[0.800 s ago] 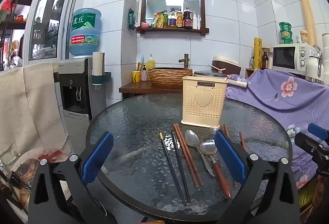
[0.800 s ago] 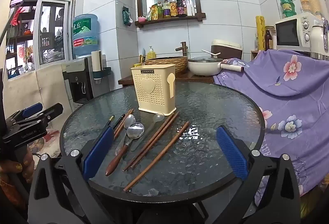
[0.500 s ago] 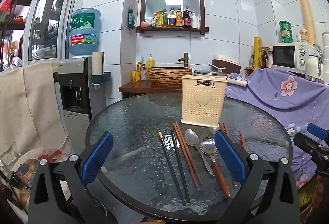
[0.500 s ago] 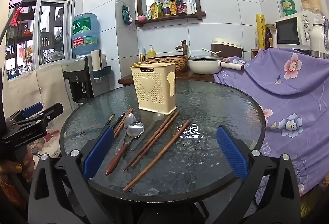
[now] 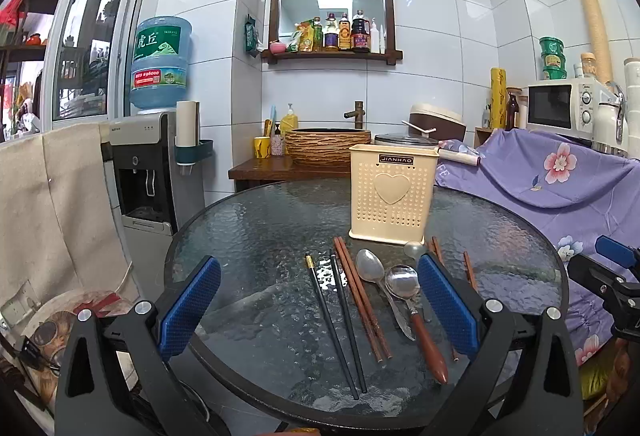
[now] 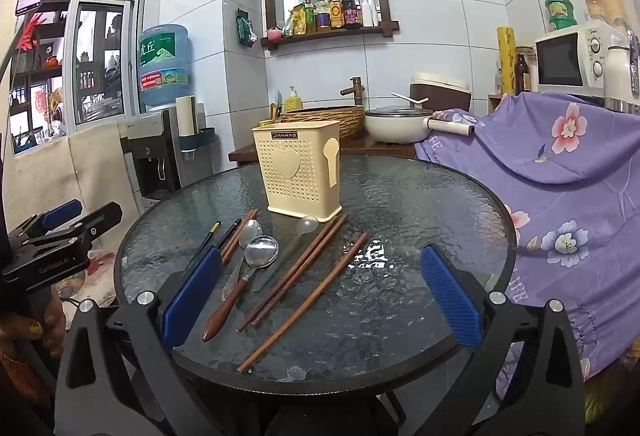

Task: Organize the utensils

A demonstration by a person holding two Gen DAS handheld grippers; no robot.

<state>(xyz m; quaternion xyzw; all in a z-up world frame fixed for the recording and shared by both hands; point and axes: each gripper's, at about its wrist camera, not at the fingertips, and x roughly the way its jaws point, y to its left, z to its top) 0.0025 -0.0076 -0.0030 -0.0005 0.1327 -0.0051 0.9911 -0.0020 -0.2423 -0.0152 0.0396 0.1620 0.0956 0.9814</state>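
A cream perforated utensil holder [image 5: 391, 191] [image 6: 298, 168] stands upright on the round glass table [image 5: 248, 236] [image 6: 420, 203]. In front of it lie black chopsticks [image 5: 338, 320] [image 6: 208, 240], brown wooden chopsticks [image 5: 362, 296] [image 6: 304, 300], a metal spoon [image 5: 370, 270] [image 6: 250, 230], a wooden-handled spoon [image 5: 416, 312] [image 6: 240, 284] and a clear spoon [image 6: 294, 242]. My left gripper [image 5: 318, 310] is open and empty above the table's near edge. My right gripper [image 6: 320, 298] is open and empty, also at the near edge.
A purple floral cloth [image 5: 552, 179] [image 6: 560, 163] covers furniture to the right. A water dispenser [image 5: 148, 163] stands at left. A counter with a woven basin [image 5: 328, 145] and a white pot [image 6: 400, 123] lies behind the table.
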